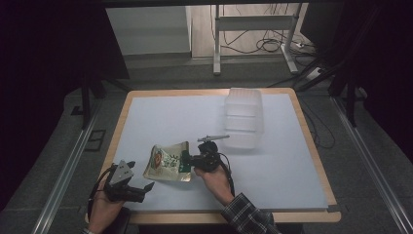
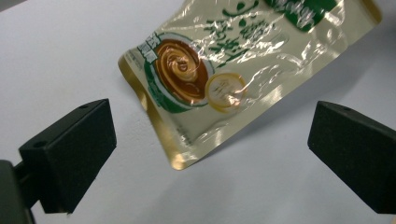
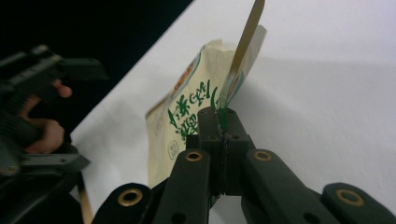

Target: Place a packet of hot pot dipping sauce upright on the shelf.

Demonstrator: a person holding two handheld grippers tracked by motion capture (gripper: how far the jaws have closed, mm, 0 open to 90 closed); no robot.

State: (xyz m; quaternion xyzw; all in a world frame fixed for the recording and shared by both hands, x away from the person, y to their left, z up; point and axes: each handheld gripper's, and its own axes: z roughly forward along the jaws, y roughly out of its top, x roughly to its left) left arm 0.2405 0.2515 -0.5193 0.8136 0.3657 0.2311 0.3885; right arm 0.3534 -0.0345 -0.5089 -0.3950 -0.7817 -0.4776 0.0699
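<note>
A glossy cream and gold food pouch [image 1: 168, 162] with green print and a picture of a brown bowl lies near the front middle of the white table top. My right gripper [image 1: 187, 159] is shut on the pouch's right edge, and in the right gripper view its jaws pinch the thin green-and-gold seam [image 3: 227, 105] so that the pouch [image 3: 187, 116] stands on edge. My left gripper [image 1: 145, 187] sits at the table's front left, open. Between its two black pads [image 2: 74, 149] the pouch [image 2: 224, 70] lies just ahead, untouched.
A clear plastic lidded box [image 1: 243, 117] stands at the back right of the white table top [image 1: 272, 165]. A wooden rim [image 1: 311, 146] runs round the table. Beyond it are a metal stand [image 1: 253, 29] and cables on the floor.
</note>
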